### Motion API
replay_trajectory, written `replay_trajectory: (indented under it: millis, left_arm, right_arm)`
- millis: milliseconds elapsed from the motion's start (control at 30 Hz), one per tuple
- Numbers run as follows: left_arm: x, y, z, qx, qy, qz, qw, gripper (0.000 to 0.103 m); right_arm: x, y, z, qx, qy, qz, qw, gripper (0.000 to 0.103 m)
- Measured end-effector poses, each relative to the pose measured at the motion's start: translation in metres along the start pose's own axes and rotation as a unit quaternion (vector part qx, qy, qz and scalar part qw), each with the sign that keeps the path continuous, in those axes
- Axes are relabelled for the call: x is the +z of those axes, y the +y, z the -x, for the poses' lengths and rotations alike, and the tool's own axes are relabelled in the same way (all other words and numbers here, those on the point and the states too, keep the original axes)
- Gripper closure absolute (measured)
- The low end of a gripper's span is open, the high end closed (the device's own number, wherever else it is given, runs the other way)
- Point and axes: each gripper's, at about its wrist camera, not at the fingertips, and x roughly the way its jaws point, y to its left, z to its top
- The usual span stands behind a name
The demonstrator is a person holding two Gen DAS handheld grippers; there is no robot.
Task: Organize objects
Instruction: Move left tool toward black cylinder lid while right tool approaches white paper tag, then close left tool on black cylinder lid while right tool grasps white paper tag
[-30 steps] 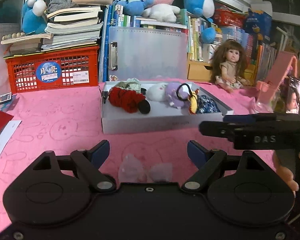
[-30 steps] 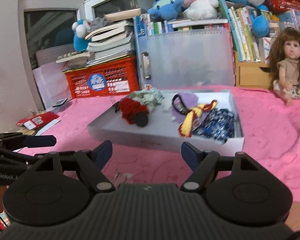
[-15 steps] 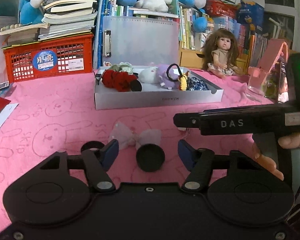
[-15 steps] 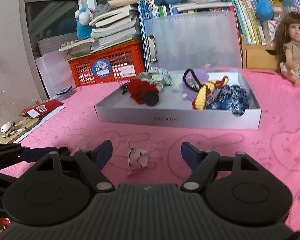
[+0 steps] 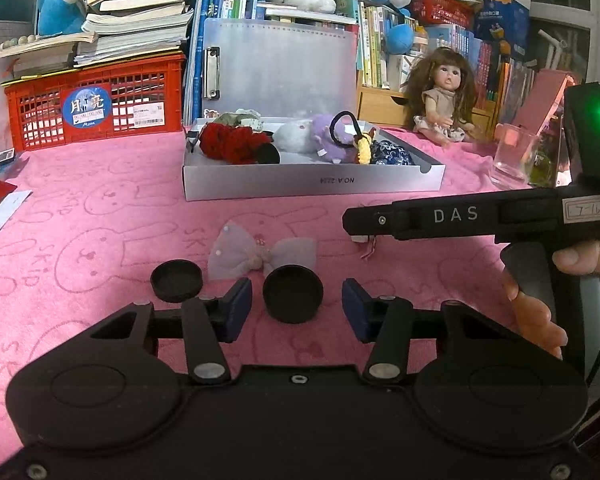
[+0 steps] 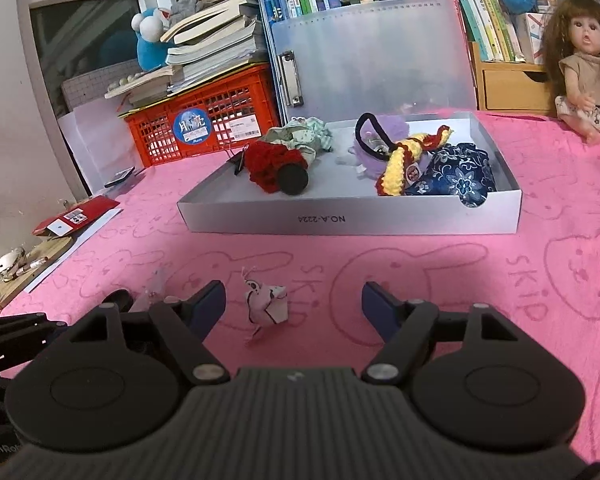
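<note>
The left gripper, jaws closing but not yet touching, flanks a black round cap on the pink cloth before the white box marked "NO.A-2224", while the right gripper, marked "DAS", stands wide apart around a small white trinket.

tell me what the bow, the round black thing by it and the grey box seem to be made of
Bow: sheer lilac mesh, tulle by the look, since the pink cloth shows through it; small pearly beads dot it.
Round black thing: matte black, likely plastic or rubber; smooth, dull rim with no shine.
Grey box: probably cardboard with a smooth satin finish; thin straight walls, printed lettering.
</note>
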Motion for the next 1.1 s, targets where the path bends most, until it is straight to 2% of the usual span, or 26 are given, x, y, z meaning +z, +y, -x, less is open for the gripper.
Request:
replay_trajectory:
  millis: [167, 300, 567, 833, 867, 1100]
  left_arm:
    - [-0.002, -0.002, -0.001, -0.002, -0.001, 0.0, 1.0, 0.058]
    - [-0.003, -0.002, 0.0, -0.002, -0.002, 0.0, 1.0, 0.06]
    - [-0.001, 0.001, 0.0, 0.003, -0.001, 0.01, 0.9999, 0.065]
    - [-0.001, 0.004, 0.0, 0.004, 0.0, 0.022, 0.9998, 0.073]
    - [-0.001, 0.004, 0.002, 0.004, -0.004, 0.025, 0.9997, 0.073]
    - [0.008, 0.003, 0.01, 0.004, -0.026, 0.027, 0.9993, 0.073]
  right_arm:
    - [-0.001, 0.001, 0.001, 0.001, -0.005, 0.004, 1.0, 0.022]
    - [-0.002, 0.008, 0.004, -0.004, -0.015, 0.024, 1.0, 0.041]
    - [-0.004, 0.026, 0.007, 0.007, -0.018, 0.084, 0.996, 0.055]
    - [-0.003, 0.02, 0.004, 0.011, -0.01, 0.064, 0.998, 0.073]
    - [-0.004, 0.02, 0.005, 0.011, -0.01, 0.063, 0.998, 0.078]
    - [-0.005, 0.022, 0.009, 0.002, -0.02, 0.069, 0.997, 0.079]
